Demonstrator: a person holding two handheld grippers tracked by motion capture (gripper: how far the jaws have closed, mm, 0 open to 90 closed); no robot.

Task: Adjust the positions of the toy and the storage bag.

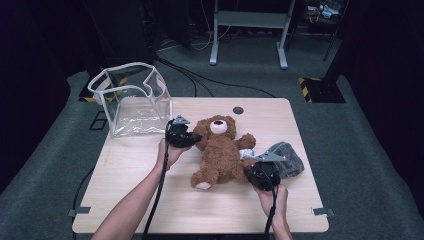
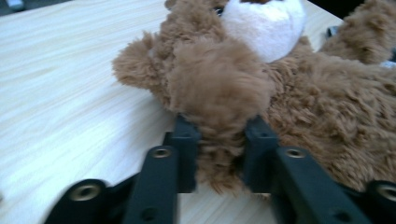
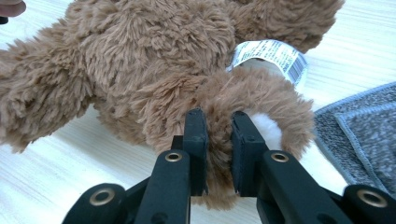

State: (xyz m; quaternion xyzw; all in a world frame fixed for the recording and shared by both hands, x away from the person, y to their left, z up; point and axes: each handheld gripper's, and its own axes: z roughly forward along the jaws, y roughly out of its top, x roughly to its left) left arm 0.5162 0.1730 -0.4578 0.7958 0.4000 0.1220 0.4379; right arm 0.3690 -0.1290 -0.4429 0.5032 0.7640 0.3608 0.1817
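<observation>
- My left hand-held gripper (image 1: 186,134) sits at the teddy bear's (image 1: 220,152) arm beside its head; my right hand-held gripper (image 1: 259,174) is at its foot, near the tabletop's (image 1: 150,200) right edge.
- The left gripper view shows the jaws narrowed around the furry arm (image 2: 219,93), pads pressing into it.
- The right gripper view shows the jaws pinching the foot (image 3: 252,107), with a white label (image 3: 268,53) behind it and a grey cloth (image 3: 364,130) just beside it.
- In the high view, a clear plastic bag (image 1: 132,97) stands open at the far left corner; whether it holds anything I cannot tell.
</observation>
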